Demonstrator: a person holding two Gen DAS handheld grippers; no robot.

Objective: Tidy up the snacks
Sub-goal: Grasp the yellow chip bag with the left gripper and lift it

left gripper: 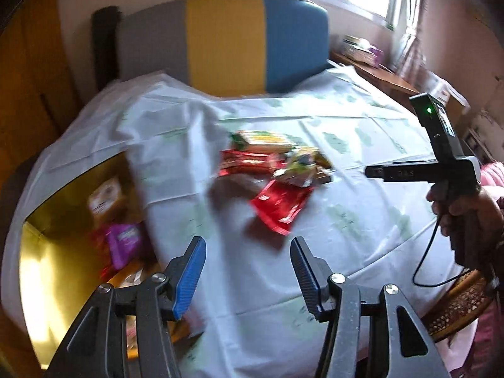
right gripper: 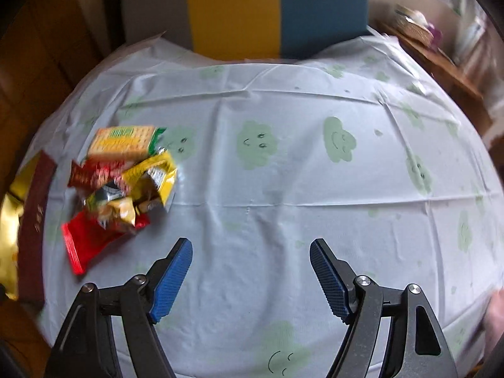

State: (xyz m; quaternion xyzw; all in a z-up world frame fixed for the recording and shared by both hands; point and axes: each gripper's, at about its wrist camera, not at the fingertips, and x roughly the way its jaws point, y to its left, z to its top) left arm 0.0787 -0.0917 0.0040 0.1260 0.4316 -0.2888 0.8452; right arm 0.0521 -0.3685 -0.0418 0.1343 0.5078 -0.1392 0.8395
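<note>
- Two claws, left claw (left gripper: 249,278) and right claw (right gripper: 251,278), both gaping, nothing between the pads.
- One snack pile (right gripper: 121,182) on the bench (right gripper: 283,189); count lost in blur.
- One box (left gripper: 72,220) at the bench's left edge, a purple packet (left gripper: 126,245) inside, the rest smeared.

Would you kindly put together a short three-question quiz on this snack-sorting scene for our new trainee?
1. True or false: the left gripper is holding a snack.
2. Which packet in the snack pile lies nearest the right gripper? A) the red packet B) the cracker pack C) the yellow packet
3. In the left wrist view, on which side of the tablecloth does the gold-lined box stand, and what colour packet shows inside it?

Key
1. False: both grippers are open with nothing between the fingers.
2. A.
3. On the left; a purple packet.
</note>
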